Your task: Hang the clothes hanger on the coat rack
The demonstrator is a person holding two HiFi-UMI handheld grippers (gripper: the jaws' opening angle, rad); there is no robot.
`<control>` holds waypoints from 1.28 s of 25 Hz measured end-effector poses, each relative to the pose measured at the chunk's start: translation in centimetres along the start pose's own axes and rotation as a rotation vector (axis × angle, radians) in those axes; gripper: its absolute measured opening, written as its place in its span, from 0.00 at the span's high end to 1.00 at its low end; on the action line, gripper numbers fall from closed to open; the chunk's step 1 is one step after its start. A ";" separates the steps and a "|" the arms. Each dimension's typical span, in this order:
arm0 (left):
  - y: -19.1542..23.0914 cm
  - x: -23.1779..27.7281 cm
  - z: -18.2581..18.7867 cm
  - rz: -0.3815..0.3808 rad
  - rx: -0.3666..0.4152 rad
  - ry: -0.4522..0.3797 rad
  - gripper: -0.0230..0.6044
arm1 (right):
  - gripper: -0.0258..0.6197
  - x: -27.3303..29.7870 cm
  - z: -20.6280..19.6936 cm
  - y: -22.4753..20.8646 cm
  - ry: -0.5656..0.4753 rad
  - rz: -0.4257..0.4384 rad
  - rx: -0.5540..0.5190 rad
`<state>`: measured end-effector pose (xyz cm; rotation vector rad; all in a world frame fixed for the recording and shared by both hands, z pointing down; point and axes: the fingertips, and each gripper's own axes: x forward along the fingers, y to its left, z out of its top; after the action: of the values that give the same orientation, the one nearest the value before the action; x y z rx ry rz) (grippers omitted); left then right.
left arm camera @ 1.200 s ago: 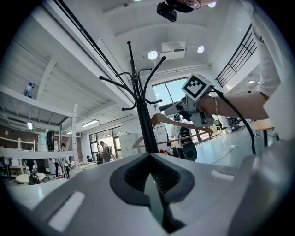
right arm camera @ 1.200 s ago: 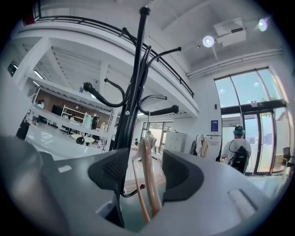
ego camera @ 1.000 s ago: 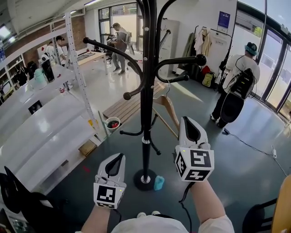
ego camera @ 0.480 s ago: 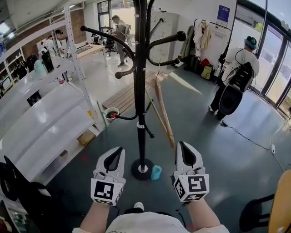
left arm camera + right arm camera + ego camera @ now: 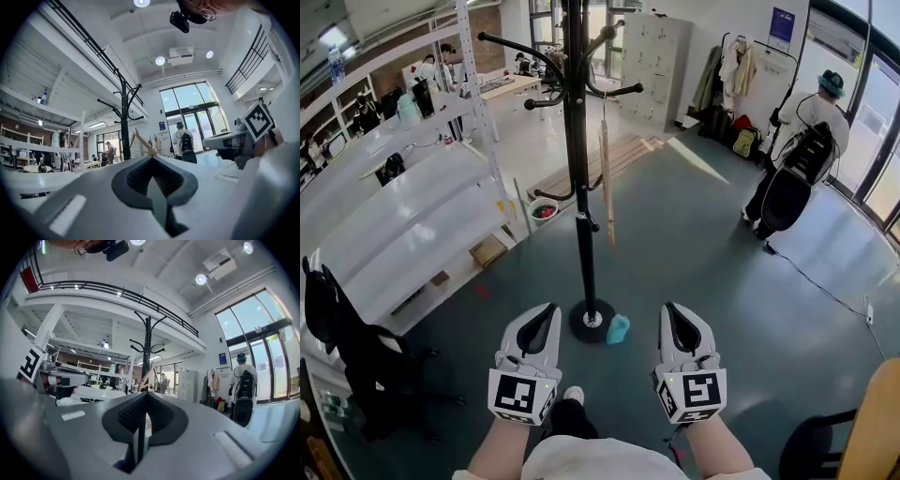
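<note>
The black coat rack (image 5: 576, 187) stands on its round base (image 5: 592, 322) straight ahead of me. A wooden clothes hanger (image 5: 606, 183) hangs edge-on from one of the rack's right-hand hooks, free of both grippers. My left gripper (image 5: 548, 309) and right gripper (image 5: 672, 309) sit low and near my body, on either side of the base, both shut with nothing in them. In the left gripper view, the left gripper (image 5: 151, 160) points up at the rack (image 5: 124, 117) and hanger (image 5: 140, 140). The right gripper view shows the right gripper (image 5: 146, 395) below the rack (image 5: 146, 345).
White shelving (image 5: 412, 216) runs along the left, with a black chair (image 5: 352, 347) in front of it. A small blue object (image 5: 618, 329) lies beside the rack's base. Wooden planks (image 5: 581, 173) lie beyond. A person with a backpack (image 5: 811, 155) stands at right.
Both grippers have drawn back and down from the rack; the right one was up beside the hanger. The hanger has swung from side-on to edge-on on its hook.
</note>
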<state>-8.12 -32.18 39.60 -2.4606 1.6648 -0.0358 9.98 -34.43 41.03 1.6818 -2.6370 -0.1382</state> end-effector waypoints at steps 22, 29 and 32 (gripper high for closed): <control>-10.0 -18.5 1.8 0.042 0.003 0.014 0.96 | 0.92 -19.1 -2.8 6.3 0.098 0.063 0.066; -10.6 -25.5 2.0 0.006 -0.015 0.015 0.96 | 0.92 -24.4 -2.1 12.7 0.101 0.099 0.090; -11.0 -27.7 2.4 -0.006 -0.039 0.007 0.96 | 0.92 -26.2 -1.9 14.7 0.109 0.105 0.091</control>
<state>-8.19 -2.30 41.00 -2.4972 1.6767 -0.0131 7.93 -4.66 45.08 1.5228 -2.6801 0.0739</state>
